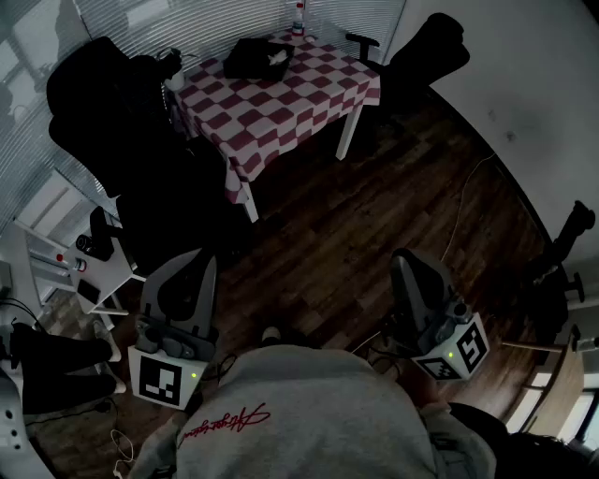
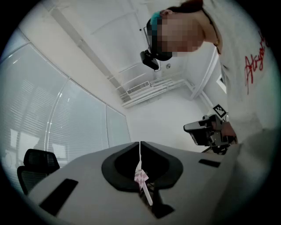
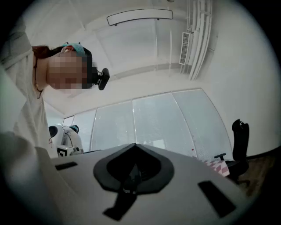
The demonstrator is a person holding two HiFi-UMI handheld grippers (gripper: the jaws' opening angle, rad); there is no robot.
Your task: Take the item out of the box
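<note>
At the far left a white shelf (image 1: 56,262) stood against the wall, with a black chair (image 1: 103,103) beyond it. The left tool (image 1: 192,267) was held low and close to the person's body, over the wooden floor (image 1: 374,206), aimed toward the desk (image 1: 281,103). In the left gripper view its jaws (image 2: 140,144) met with only a thin slit between them, and nothing was gripped; a sliver of chequered cloth showed through the slit. The desk, under a red and white chequered cloth, stood well apart from both tools, at the far side of the room. The dark box (image 1: 251,58) lay on its far half, with something pale showing at its top, too small to tell what. A bottle (image 1: 298,19) stood just behind the box at the desk's far edge. The right tool (image 1: 409,267) was likewise held near the body, level with the left one, its jaws (image 3: 134,146) closed together on nothing. A second chair (image 1: 426,51) stood to the right of the desk.
</note>
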